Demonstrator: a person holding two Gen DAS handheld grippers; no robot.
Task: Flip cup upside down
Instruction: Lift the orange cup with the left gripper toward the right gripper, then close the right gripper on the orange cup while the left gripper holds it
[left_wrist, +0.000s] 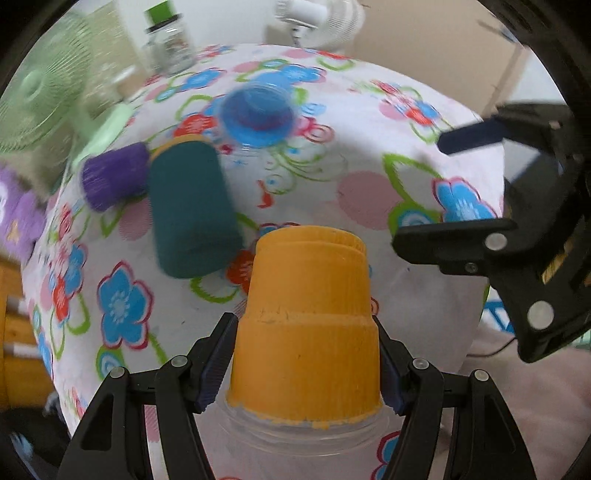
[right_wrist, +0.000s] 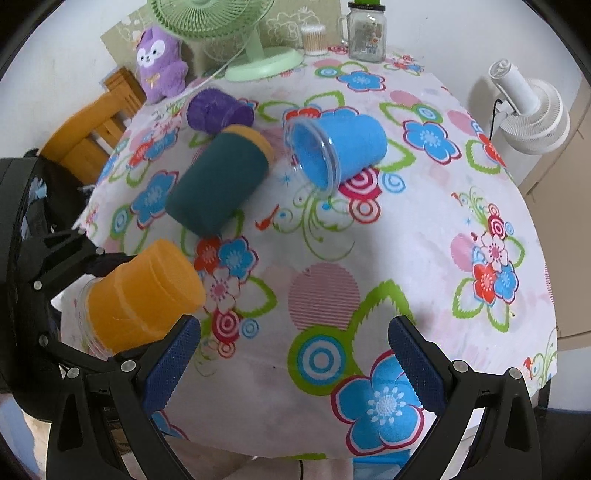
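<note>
Green cup, blue cup beyond left tongs' orange cup

Orange cup, teal cup, blue cup, purple cup; white tablecloth with bright flowers.

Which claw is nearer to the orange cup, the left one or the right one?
Left. The left claw is shut on the orange cup, fingers on both sides. The right claw is open and empty beside it, apart from it.
</note>
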